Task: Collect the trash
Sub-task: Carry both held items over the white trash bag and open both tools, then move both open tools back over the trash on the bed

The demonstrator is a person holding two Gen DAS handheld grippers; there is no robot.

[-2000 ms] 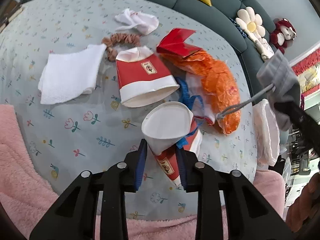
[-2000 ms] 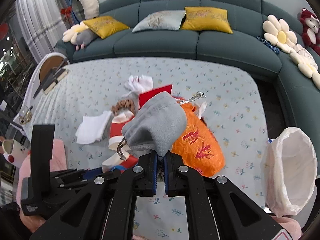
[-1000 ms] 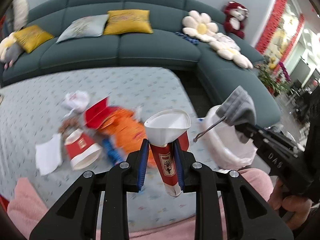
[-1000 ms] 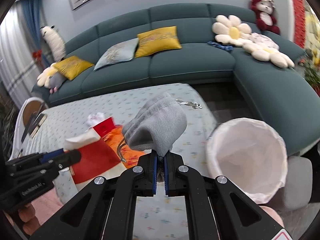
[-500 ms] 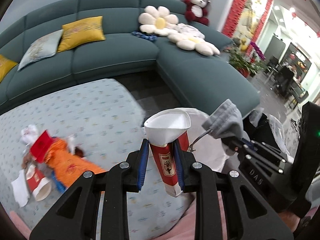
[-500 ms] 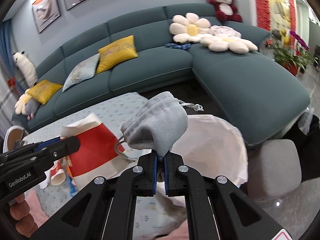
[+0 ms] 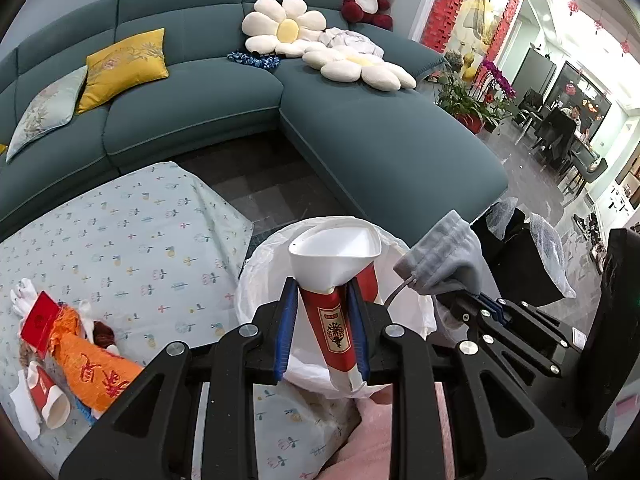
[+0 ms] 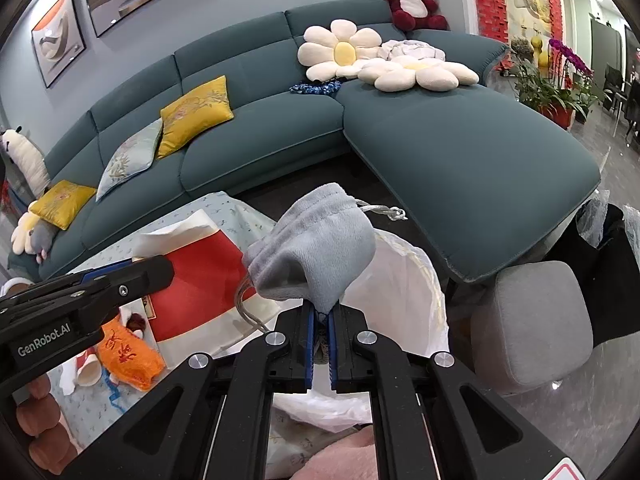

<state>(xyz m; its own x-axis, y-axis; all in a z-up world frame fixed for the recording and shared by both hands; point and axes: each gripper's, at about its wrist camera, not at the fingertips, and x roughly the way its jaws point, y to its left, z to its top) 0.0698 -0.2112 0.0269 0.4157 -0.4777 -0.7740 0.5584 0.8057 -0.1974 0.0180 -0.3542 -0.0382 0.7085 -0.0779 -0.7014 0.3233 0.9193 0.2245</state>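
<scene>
Both grippers have swung away from the littered tablecloth and now hang over the white trash bag — loads unchanged.

Left wrist view: the left gripper (image 7: 323,328) has its jaws partly closed, blue pads clamped on the crushed red-and-white paper cup (image 7: 335,284), whose white mouth sits above the white trash bag (image 7: 256,280); beside it, the right gripper (image 7: 472,300) carries the grey drawstring pouch (image 7: 444,258). Back on the tablecloth (image 7: 120,232) lie an orange bag (image 7: 90,368) and another paper cup (image 7: 48,400).
Right wrist view: the right gripper (image 8: 320,320) is nearly shut — pinching the pouch (image 8: 316,248) by its lower edge, over the bag (image 8: 400,280); the cup (image 8: 196,280) is at left.
</scene>
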